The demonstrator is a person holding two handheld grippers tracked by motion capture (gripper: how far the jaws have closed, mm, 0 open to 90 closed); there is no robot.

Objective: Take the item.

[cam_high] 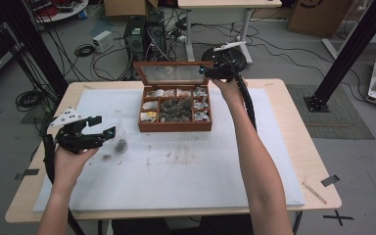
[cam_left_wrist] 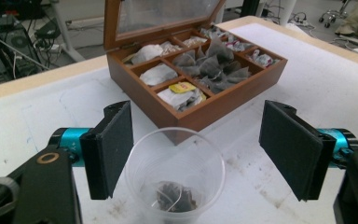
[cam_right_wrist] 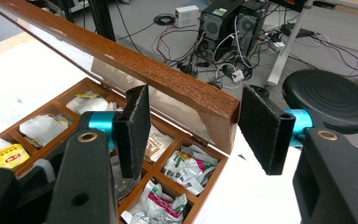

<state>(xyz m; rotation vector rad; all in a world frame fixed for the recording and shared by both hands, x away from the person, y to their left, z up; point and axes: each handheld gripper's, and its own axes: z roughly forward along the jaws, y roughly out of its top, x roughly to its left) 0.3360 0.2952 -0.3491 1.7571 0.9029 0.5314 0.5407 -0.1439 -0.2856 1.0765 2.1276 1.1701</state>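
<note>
Two tools are at work, and each carries its own risk. Nearest, at the left of the tabletop (cam_high: 186,166), the left tool (cam_left_wrist: 196,151) hangs released, its jaws spread wide on either side of a clear cup (cam_left_wrist: 175,175) with a dark tea bag (cam_left_wrist: 175,198) lying in its bottom. The cup is thin and light; if the jaws close fast or off-centre they would likely crush its wall or tip it, spilling the bag onto the white sheet.

Farther off, mid-table, stands the wooden box (cam_high: 175,108), its compartments full of tea bags, dark ones heaped in the middle.

Farthest, the right tool (cam_right_wrist: 193,123) is also released, its jaws straddling the far right corner of the raised glass lid (cam_right_wrist: 168,86) without clamping it. I judge a grip this near one corner could twist the lid on its hinges, or slip off the smooth wood and let it drop shut on the heaped bags. A hard push could also slide the whole box toward the cup.
</note>
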